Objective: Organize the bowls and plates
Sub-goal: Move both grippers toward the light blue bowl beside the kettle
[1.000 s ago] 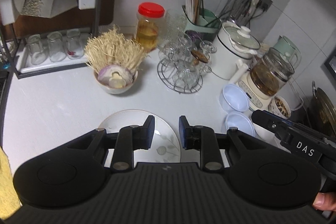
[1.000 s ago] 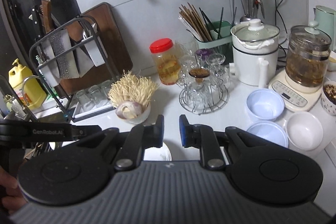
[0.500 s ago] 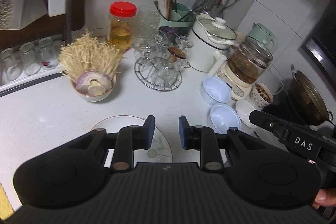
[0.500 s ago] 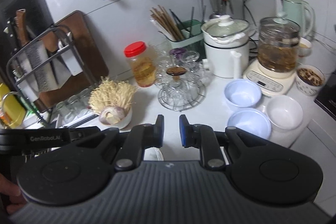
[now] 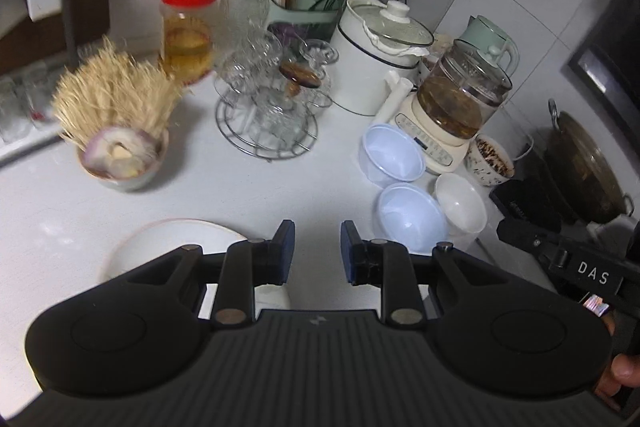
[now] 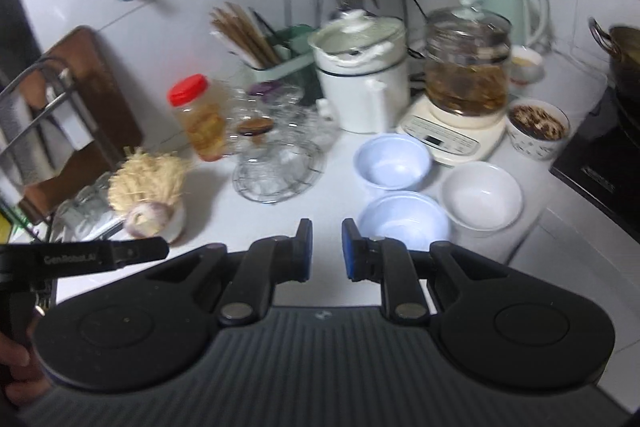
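Bowls: two pale blue bowls [image 6: 391,163] and a white bowl [image 6: 482,195] cluster before the glass kettle [image 6: 466,67], unstacked. We hold left gripper [image 5: 316,247] and right gripper [image 6: 327,249] narrowly parted, empty.

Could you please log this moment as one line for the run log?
left gripper open, empty | right gripper open, empty | plate untouched | blue bowls unstacked
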